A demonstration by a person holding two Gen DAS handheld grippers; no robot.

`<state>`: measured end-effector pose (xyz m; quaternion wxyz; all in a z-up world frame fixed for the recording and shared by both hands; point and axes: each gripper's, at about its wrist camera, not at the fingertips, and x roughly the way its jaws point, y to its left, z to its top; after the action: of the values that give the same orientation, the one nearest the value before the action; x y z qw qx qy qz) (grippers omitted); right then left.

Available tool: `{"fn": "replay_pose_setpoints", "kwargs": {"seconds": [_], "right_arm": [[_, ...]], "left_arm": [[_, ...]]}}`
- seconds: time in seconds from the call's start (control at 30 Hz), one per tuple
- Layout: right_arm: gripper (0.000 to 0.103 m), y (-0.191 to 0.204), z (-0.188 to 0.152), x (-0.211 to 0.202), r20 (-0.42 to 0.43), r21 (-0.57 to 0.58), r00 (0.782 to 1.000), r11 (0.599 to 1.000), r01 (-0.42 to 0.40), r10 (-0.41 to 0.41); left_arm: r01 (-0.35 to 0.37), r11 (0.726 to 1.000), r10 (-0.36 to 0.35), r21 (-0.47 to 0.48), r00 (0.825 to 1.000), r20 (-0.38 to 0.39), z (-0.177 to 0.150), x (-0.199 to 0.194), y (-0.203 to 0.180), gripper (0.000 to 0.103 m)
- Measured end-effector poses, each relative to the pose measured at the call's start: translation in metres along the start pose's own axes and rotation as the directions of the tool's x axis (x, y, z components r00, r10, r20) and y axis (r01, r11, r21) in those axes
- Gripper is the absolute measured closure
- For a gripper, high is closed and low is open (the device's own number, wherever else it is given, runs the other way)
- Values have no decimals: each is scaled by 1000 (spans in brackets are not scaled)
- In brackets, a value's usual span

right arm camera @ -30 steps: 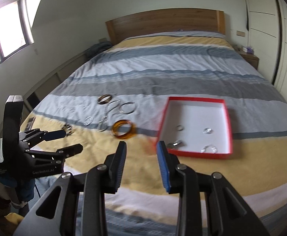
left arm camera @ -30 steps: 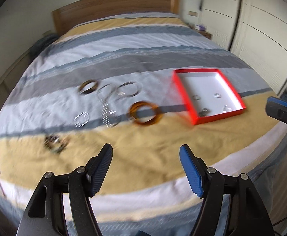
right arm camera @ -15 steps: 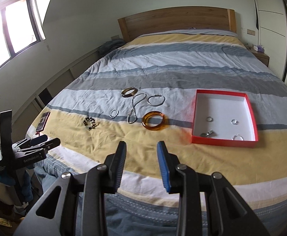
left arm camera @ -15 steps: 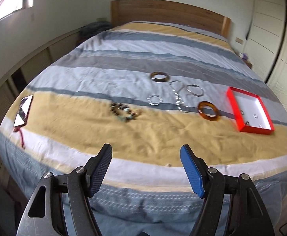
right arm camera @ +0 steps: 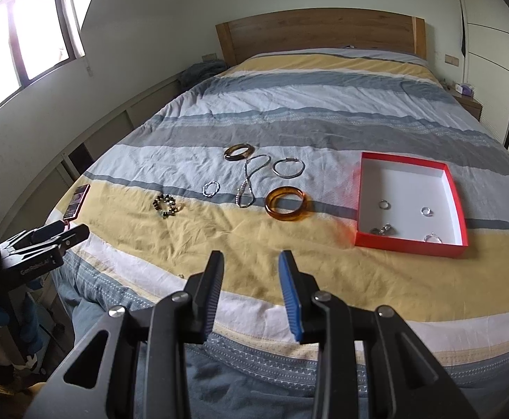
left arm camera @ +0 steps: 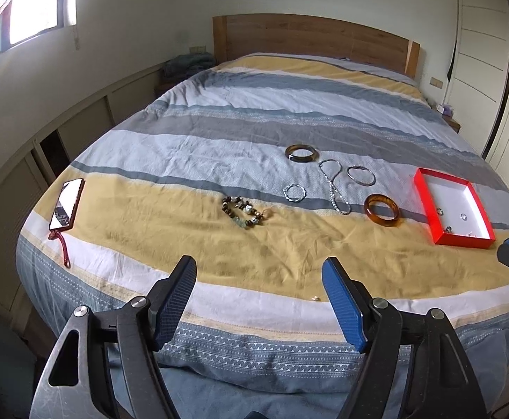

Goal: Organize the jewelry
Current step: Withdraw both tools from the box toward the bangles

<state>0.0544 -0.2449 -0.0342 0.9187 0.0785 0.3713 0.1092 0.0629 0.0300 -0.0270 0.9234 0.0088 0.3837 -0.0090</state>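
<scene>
Jewelry lies on the striped bedspread: an amber bangle [left arm camera: 383,222] [right arm camera: 285,217], a dark bangle [left arm camera: 301,160] [right arm camera: 235,156], a thin silver bangle [left arm camera: 348,174] [right arm camera: 287,177], a small silver bracelet [left arm camera: 285,193] [right arm camera: 205,190], a chain [left arm camera: 332,192] [right arm camera: 244,188] and a beaded bracelet [left arm camera: 226,206] [right arm camera: 160,204]. The red box [left arm camera: 425,202] [right arm camera: 408,242] at the right holds several small rings [right arm camera: 384,204]. My left gripper [left arm camera: 258,262] hovers off the bed's front edge, its jaws opening with nothing between them. My right gripper [right arm camera: 251,255] stands narrowly open and empty, short of the amber bangle.
A phone [left arm camera: 66,204] [right arm camera: 77,202] with a red strap lies near the bed's left corner. A tiny pale item [left arm camera: 315,299] sits on the white stripe at the front edge. Low cabinets line the left wall, wardrobe doors the right, a wooden headboard [right arm camera: 317,35] the far end.
Both grippers have drawn back from the bed. The left view has swung left, so the phone came into sight and the jewelry now lies farther off. Neither gripper has taken hold of anything.
</scene>
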Motion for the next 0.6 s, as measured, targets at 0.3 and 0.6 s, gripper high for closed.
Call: {"fn": "replay_pose_setpoints", "kwargs": {"seconds": [0.3,0.6], "right_arm": [[67,-7,-1,25,-56,9,998,1000,25,-25],[67,-17,-7,59,-141,11,990,999,31,-29]], "left_arm": [[19,1000,-18,23,999,-28,3,21,-8,29],[28,999,-26,28,996,-90,2,54,-11,29]]}}
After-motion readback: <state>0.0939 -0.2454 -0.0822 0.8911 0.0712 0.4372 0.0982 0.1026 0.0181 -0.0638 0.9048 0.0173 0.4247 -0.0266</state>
